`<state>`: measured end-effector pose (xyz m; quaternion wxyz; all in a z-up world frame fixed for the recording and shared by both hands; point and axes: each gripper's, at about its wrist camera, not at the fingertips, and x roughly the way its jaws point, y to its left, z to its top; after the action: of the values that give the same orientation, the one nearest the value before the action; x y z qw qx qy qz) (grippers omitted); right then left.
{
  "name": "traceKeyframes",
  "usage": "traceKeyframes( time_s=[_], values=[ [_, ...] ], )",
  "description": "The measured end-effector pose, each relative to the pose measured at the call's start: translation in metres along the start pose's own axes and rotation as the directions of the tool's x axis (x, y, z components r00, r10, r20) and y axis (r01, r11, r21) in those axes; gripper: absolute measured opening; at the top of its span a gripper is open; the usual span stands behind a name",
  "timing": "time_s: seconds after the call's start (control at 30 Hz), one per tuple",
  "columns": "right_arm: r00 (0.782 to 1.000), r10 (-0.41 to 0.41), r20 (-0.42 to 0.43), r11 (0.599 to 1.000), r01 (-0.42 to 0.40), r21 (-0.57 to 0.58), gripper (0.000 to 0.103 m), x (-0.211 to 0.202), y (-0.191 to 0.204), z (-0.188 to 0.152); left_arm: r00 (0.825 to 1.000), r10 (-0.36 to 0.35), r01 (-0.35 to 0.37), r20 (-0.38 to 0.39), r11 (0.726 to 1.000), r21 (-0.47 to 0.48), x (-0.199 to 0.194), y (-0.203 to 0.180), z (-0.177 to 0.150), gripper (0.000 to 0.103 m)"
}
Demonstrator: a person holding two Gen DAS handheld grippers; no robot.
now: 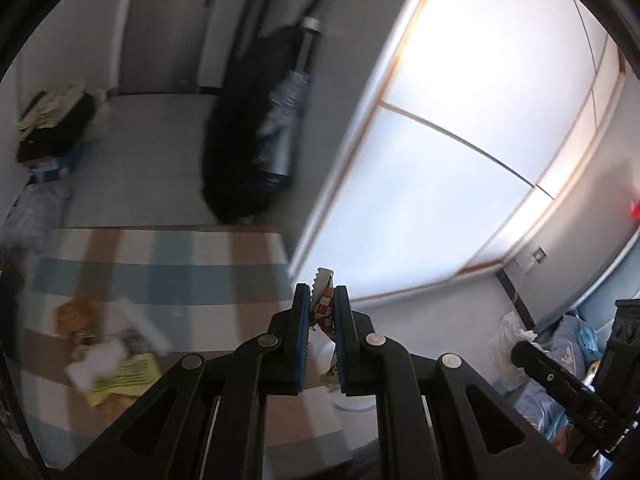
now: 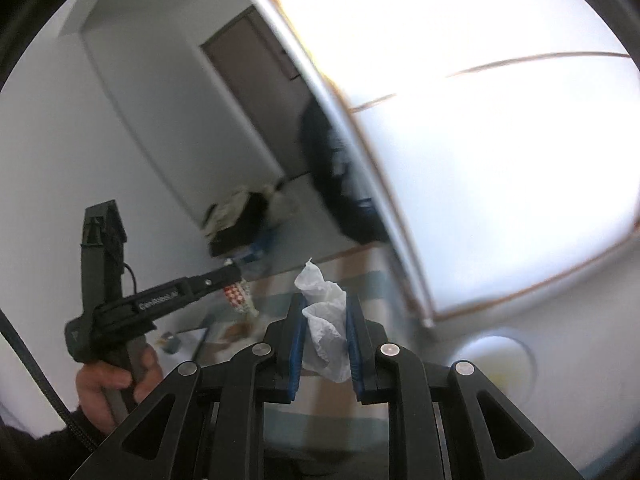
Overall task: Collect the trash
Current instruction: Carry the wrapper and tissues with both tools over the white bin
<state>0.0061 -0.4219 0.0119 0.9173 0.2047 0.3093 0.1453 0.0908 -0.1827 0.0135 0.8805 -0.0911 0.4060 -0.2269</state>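
My left gripper [image 1: 322, 300] is shut on a crumpled red-and-white snack wrapper [image 1: 323, 305], held up in the air above the striped rug [image 1: 180, 264]. The same wrapper [image 2: 237, 295] shows in the right wrist view at the tip of the left gripper [image 2: 234, 276]. My right gripper [image 2: 325, 308] is shut on a crumpled white tissue [image 2: 326, 320], also held up. More trash lies on the rug: a yellow leaflet [image 1: 124, 378], white paper [image 1: 100, 360] and an orange wrapper [image 1: 76, 316].
A black bag with a folded umbrella [image 1: 256, 132] leans by a frosted sliding window [image 1: 460, 140]. A pile of bags and boxes [image 1: 52, 124] sits at the left wall. A white bag [image 1: 512, 336] and blue bedding [image 1: 576, 340] lie to the right. A round white object [image 2: 494, 364] sits on the floor.
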Motion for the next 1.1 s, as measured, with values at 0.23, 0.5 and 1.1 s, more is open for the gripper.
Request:
traceKeyframes(
  time_s=[0.23,0.5,1.1],
  values=[
    [0.982,-0.171,-0.083,0.979,0.179,0.1,0.018,0.006,-0.077,-0.016,0.986,-0.057,0.063,-0.159,0.998,0.031,0.063,-0.034,-0.006,0.007],
    [0.958,-0.191,-0.216,0.943,0.24,0.23,0.018,0.05,-0.15,-0.043,0.943,-0.064,0.075,-0.326,0.997,0.022,0.129,-0.055,-0.014,0.007],
    [0.906,-0.049,-0.421,0.865,0.249,0.435,0.048,0.165,-0.253,-0.09,0.84,-0.016,0.029,-0.543,0.999,0.015,0.239,-0.072,-0.033,0.007]
  ],
)
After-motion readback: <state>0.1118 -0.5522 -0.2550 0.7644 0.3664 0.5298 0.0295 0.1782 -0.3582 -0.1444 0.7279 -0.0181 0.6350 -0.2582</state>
